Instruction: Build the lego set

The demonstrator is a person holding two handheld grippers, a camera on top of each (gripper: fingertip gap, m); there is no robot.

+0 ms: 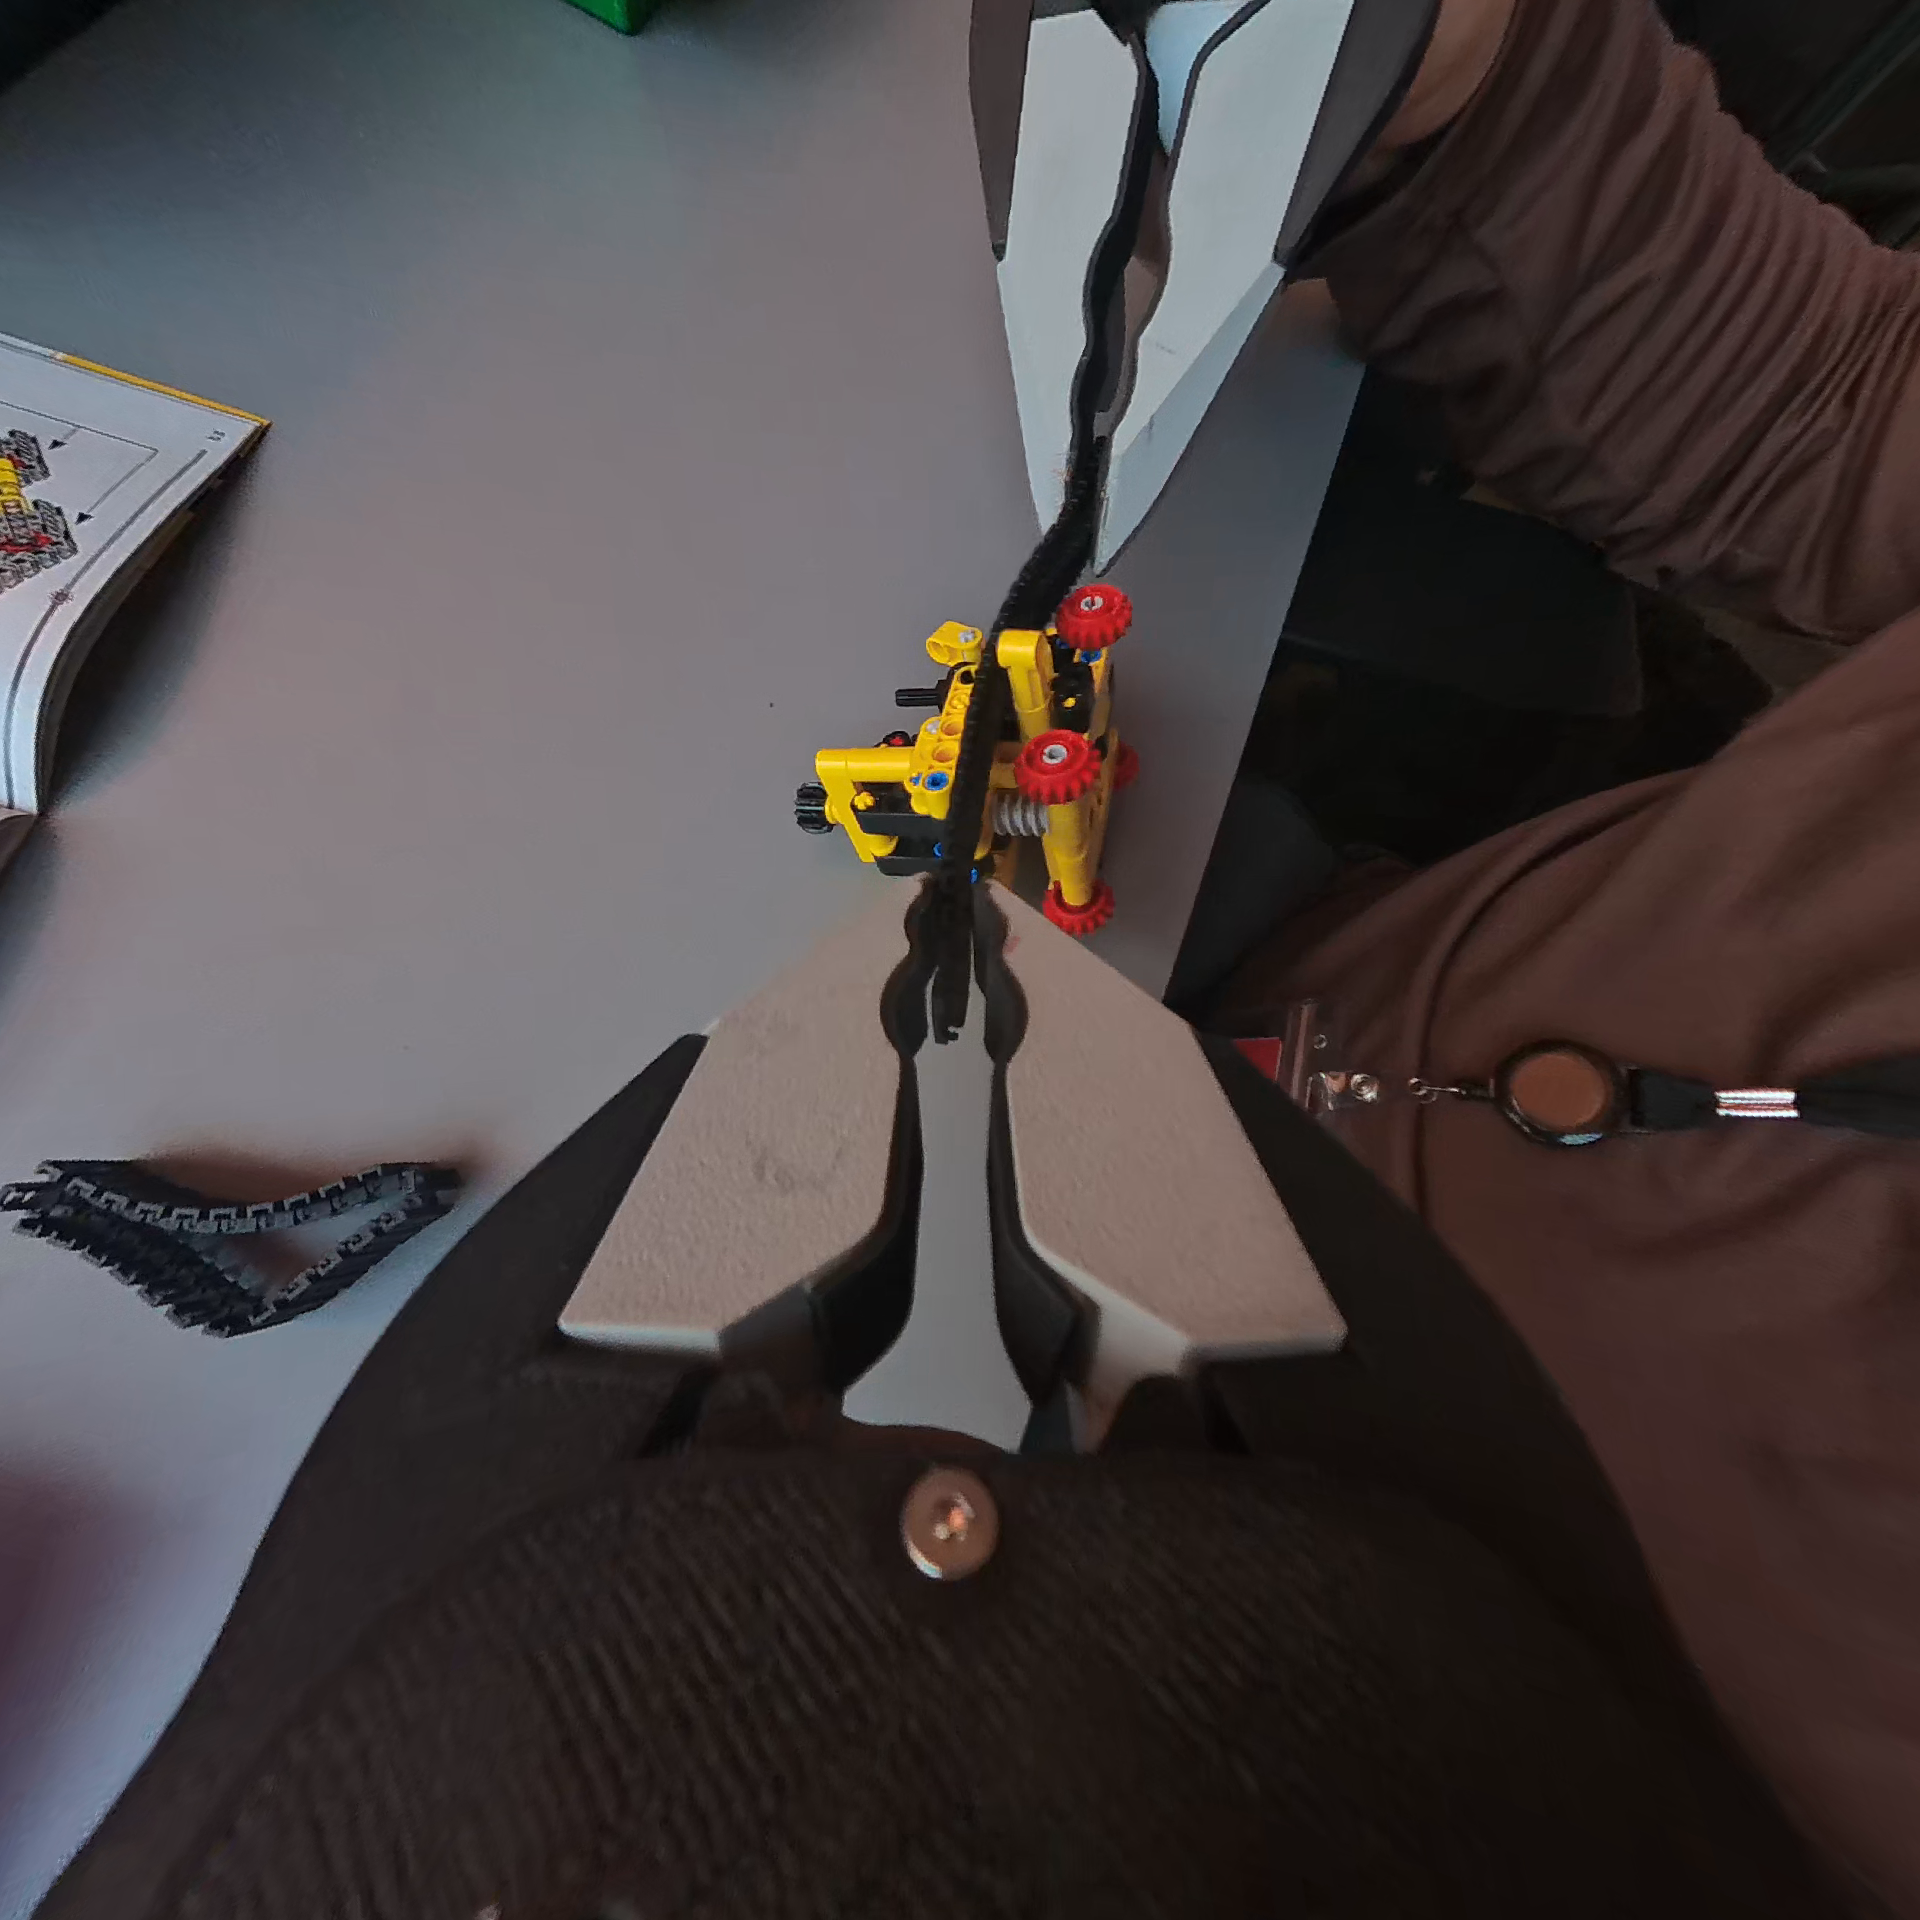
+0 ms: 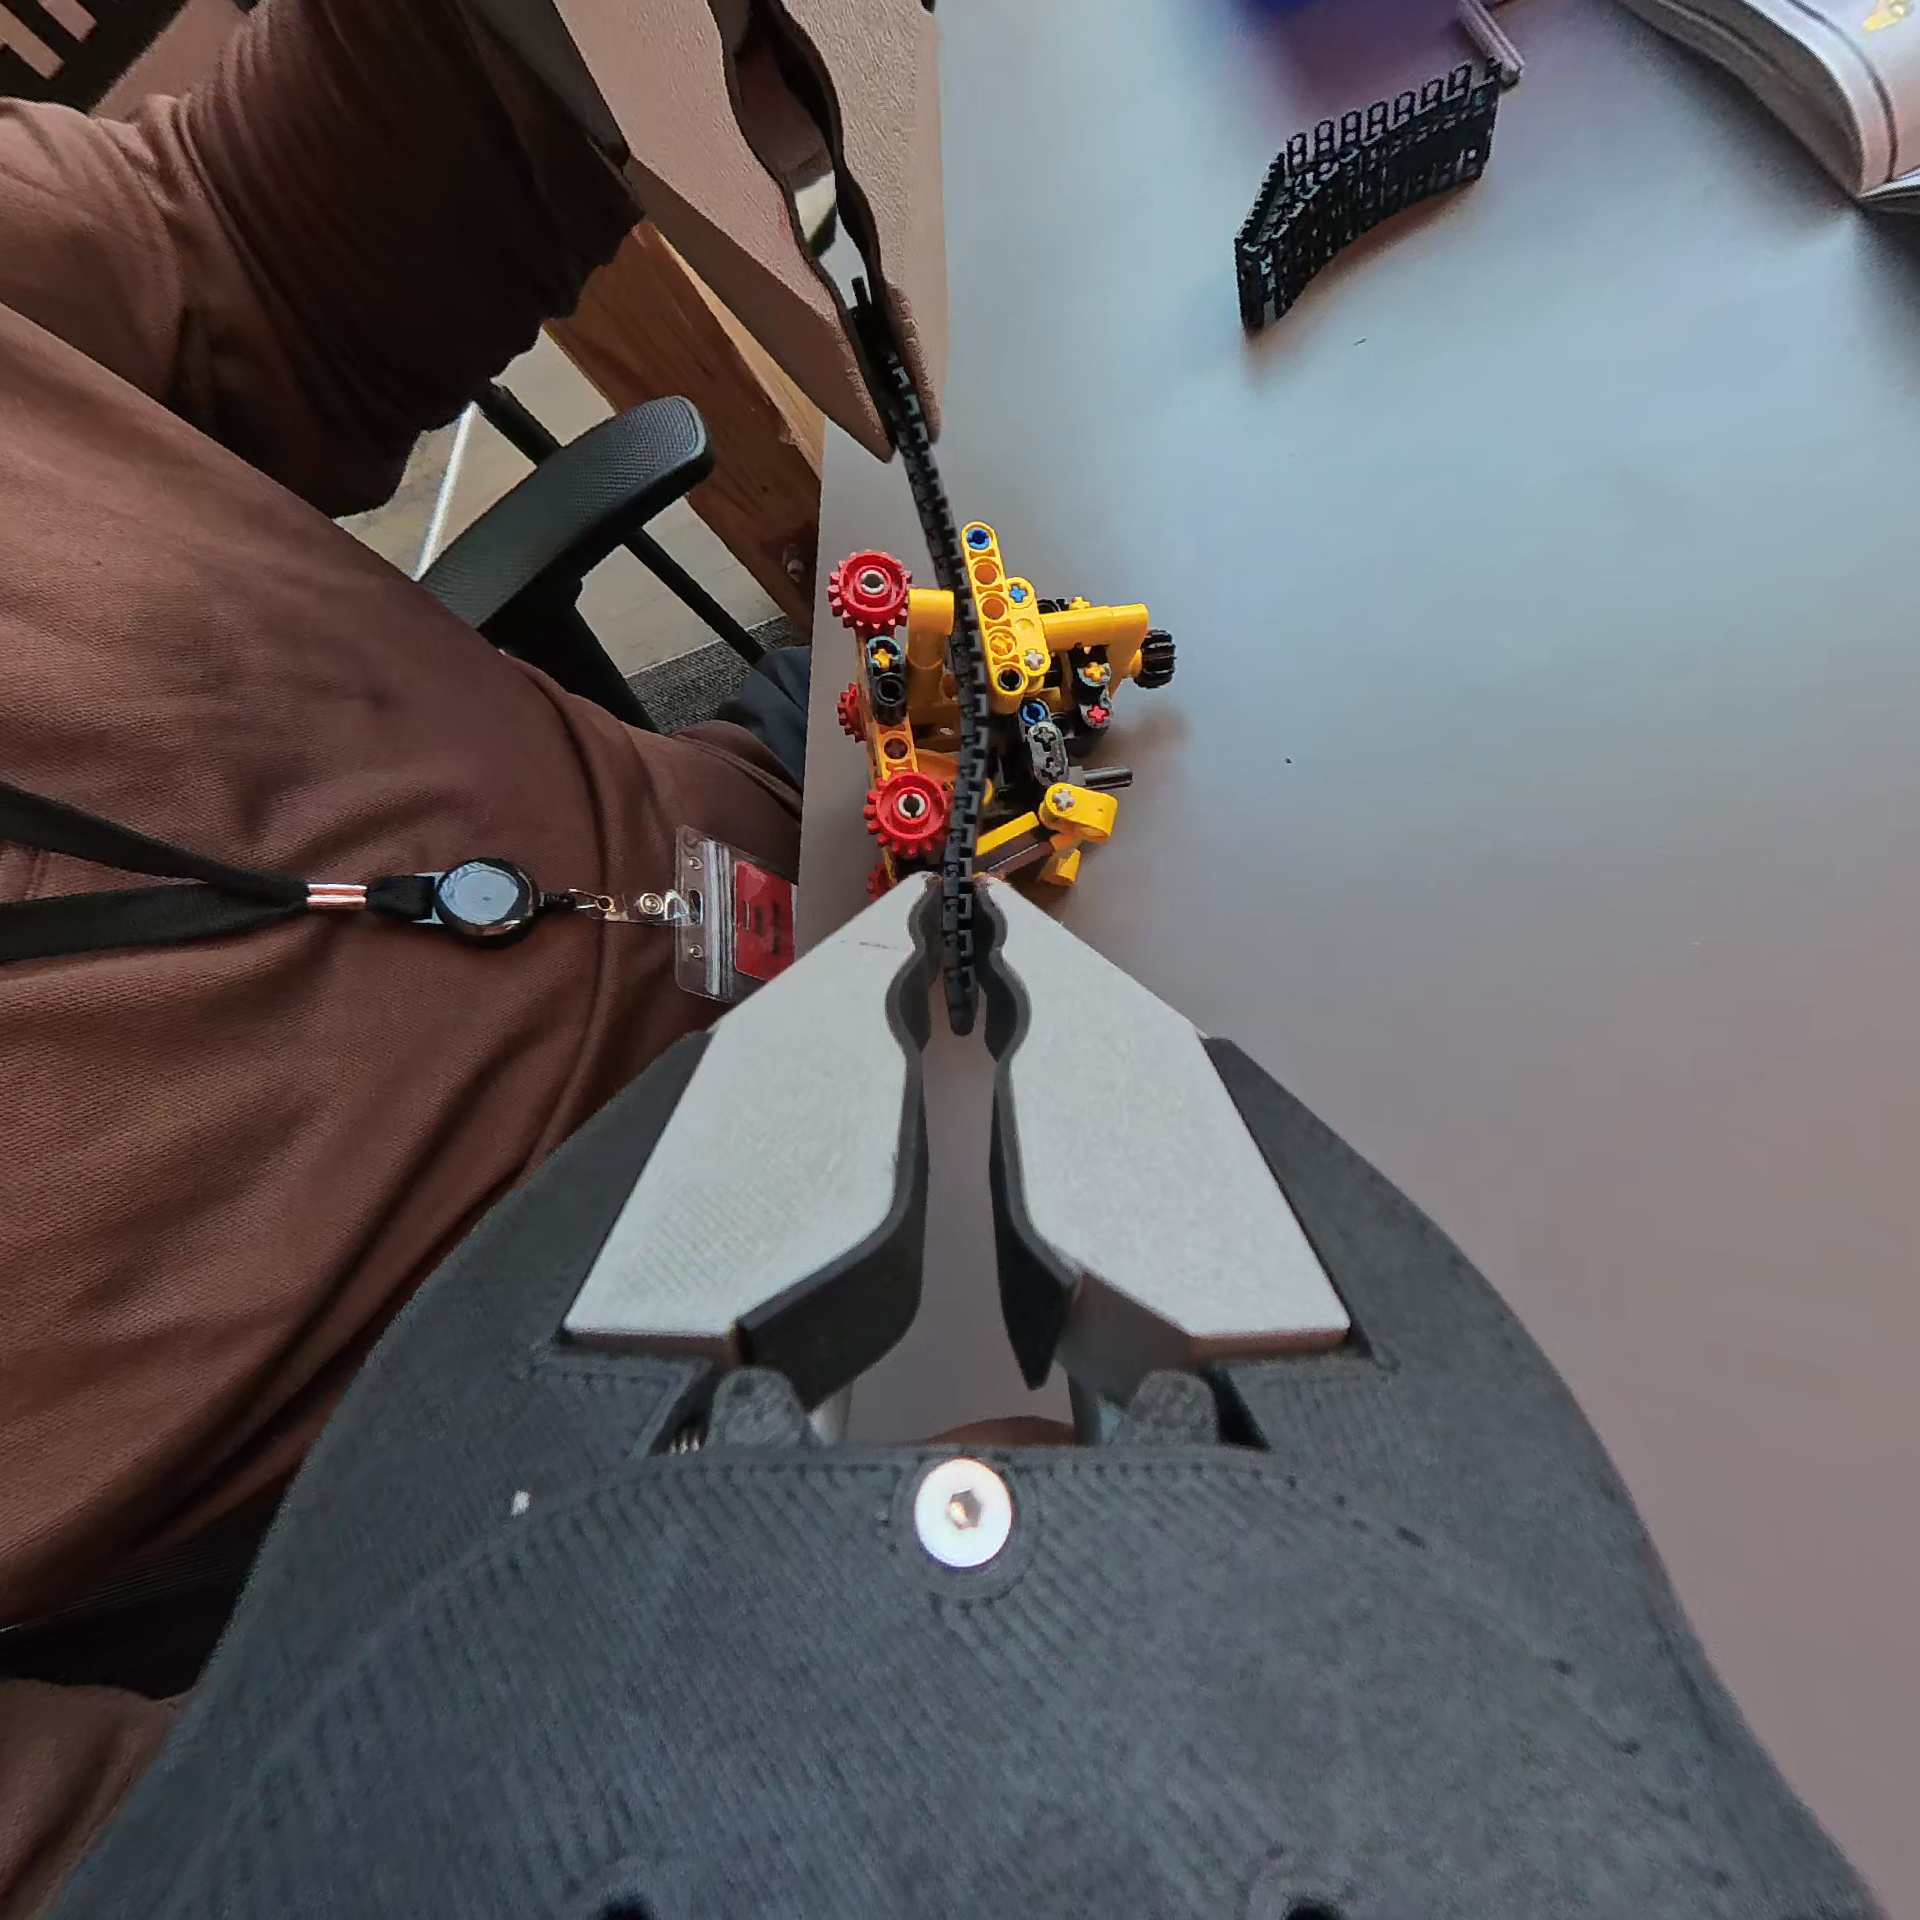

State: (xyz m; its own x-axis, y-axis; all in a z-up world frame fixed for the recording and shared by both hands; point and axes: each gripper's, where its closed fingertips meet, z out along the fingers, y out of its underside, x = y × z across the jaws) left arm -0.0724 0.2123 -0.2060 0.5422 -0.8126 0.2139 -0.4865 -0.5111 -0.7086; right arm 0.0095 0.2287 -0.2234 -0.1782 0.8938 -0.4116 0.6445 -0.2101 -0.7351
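Model: a yellow plastic brick vehicle frame [image 1: 966,769] with black beams, blue pins and a grey worm spring; it lies on the grey table [image 1: 540,644] right at the edge nearest the person.
Gears: four red toothed wheels show on the frame in the left wrist view, two large in front [image 1: 1057,766], one at the foot, one half hidden behind.
Stretched track: one black linked plastic tread strip [image 1: 982,727] is pulled taut in the air above the frame, running from one gripper to the other.
Left hand-held gripper [image 1: 951,971]: narrowed on the near end of the tread strip, whose tip hangs loose between the dark pads.
Right hand-held gripper [image 2: 961,966]: also pinched narrow on the opposite end of the same strip; its grey fingers [image 1: 1049,343] show far off in the left wrist view.
Spare track: one second black tread strip [image 1: 223,1236] lies folded on the table, well apart from the frame.
Booklet: one open paper instruction booklet [image 1: 94,520] with a yellow edge, at the table's far side from the frame.
Person: brown sleeve and top [image 2: 260,1039], with one black lanyard reel [image 2: 485,899] clipped to a clear badge sleeve.
Chair: one black armrest [image 2: 582,509] beyond the table edge.
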